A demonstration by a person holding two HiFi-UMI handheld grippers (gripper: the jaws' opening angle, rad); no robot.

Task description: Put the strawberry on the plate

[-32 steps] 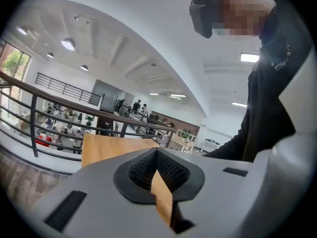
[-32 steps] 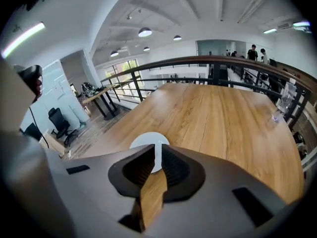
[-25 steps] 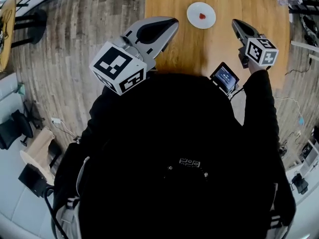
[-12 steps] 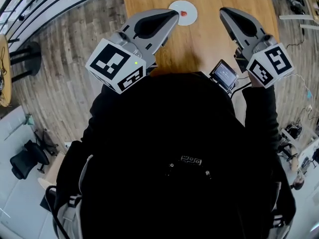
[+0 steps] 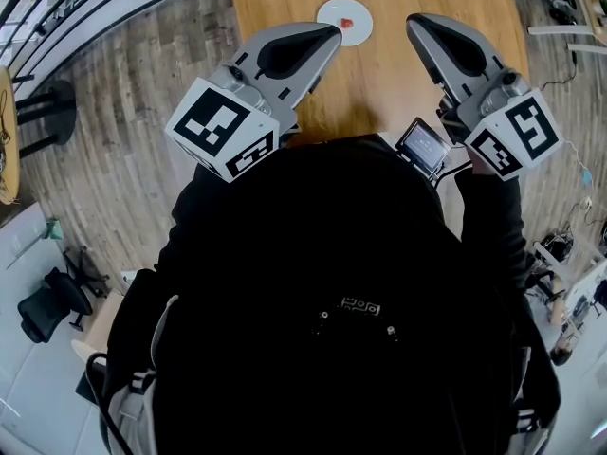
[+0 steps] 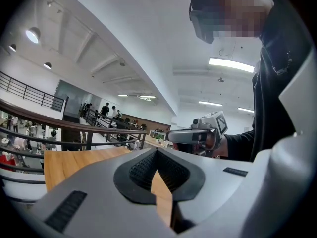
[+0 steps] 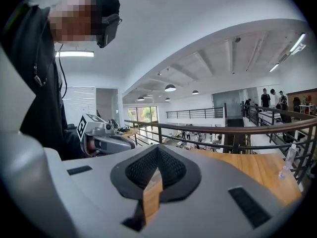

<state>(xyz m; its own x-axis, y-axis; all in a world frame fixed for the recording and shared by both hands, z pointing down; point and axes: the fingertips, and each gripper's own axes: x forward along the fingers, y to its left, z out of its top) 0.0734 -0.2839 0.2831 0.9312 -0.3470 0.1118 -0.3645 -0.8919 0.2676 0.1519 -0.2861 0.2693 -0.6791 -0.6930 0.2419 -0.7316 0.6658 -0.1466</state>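
Light-brown wooden table [image 5: 398, 74], long grain, top mostly bare. Small round white plate [image 5: 327, 17] sits flat on it twd far end, approx mid-width. Clear plastic bottle [image 7: 289, 158] upright nr table edge, by railing.

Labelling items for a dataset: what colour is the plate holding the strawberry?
White; the plate shows best in the head view.

Strawberries: one red strawberry [image 5: 347, 23].
Plates: one white plate [image 5: 330, 13].
Tables: one wooden table [image 5: 379, 74].
Grippers: two, the left gripper [image 5: 332, 30] and the right gripper [image 5: 413, 20].
Marker cubes [image 5: 226, 129]: two, one on each gripper.
Small screens: one small screen [image 5: 424, 144].
Black chairs: one black chair [image 5: 43, 303].
People holding grippers: one person [image 5: 332, 301] in black.
Far-off people [image 6: 105, 109]: a few, too small to count.
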